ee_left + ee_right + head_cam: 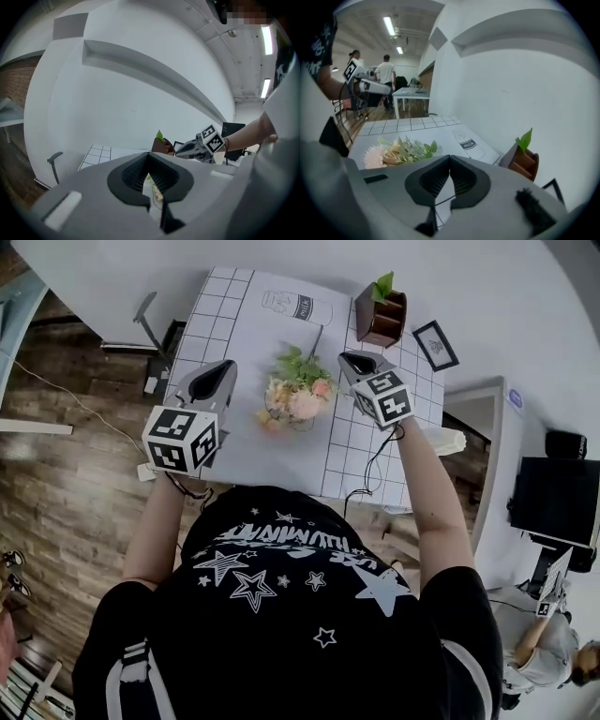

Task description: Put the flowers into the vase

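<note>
Left gripper point(223, 371) and right gripper point(353, 362): both clenched, nothing held. Flowers point(298, 395) lie on the counter point(244, 315) between the two grippers, near their tips. Recommendation: open one gripper fully before closing in, then grasp lightly.

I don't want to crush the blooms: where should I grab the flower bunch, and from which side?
Probably the thin stem at the far end of the flowers, beyond the leaves. The bunch lies flat with blooms toward you, so come down from above.

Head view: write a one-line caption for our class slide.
Shut and empty, the left gripper and right gripper flank the flowers lying on the checked table.
</note>
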